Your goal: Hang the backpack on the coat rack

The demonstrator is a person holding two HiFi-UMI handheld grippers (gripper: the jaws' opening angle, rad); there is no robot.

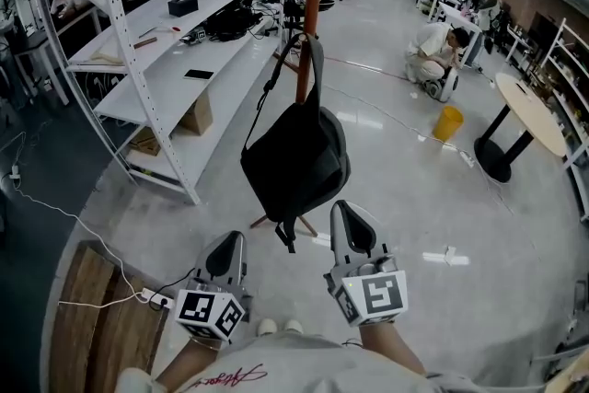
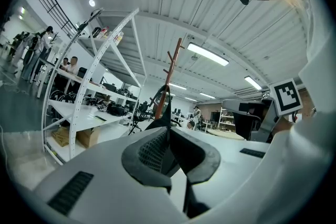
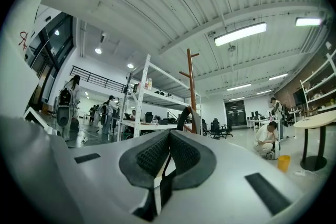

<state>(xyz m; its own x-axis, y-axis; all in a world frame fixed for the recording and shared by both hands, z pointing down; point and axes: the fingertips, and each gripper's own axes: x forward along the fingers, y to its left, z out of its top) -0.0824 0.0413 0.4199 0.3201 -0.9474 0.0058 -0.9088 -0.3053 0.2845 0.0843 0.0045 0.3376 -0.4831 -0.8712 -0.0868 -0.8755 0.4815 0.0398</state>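
A black backpack (image 1: 294, 156) hangs by its top loop from a peg of the brown wooden coat rack (image 1: 311, 5), clear of the floor. Both grippers are drawn back from it, close to my body. My left gripper (image 1: 230, 244) points level at the bag with its pads together and nothing between them. My right gripper (image 1: 350, 216) is just below the bag's bottom edge in the head view, also shut and empty. In the left gripper view the coat rack (image 2: 169, 73) and backpack (image 2: 159, 110) rise behind the closed gripper (image 2: 168, 131). The right gripper view shows the coat rack (image 3: 191, 86) beyond its gripper (image 3: 169, 134).
White metal shelving (image 1: 156, 78) with boxes and gear stands left of the rack. A wooden board (image 1: 92, 308) and a power strip with a white cable lie at lower left. A person (image 1: 437, 51) crouches at the back right near a yellow bucket (image 1: 448, 122) and a round table (image 1: 529, 110).
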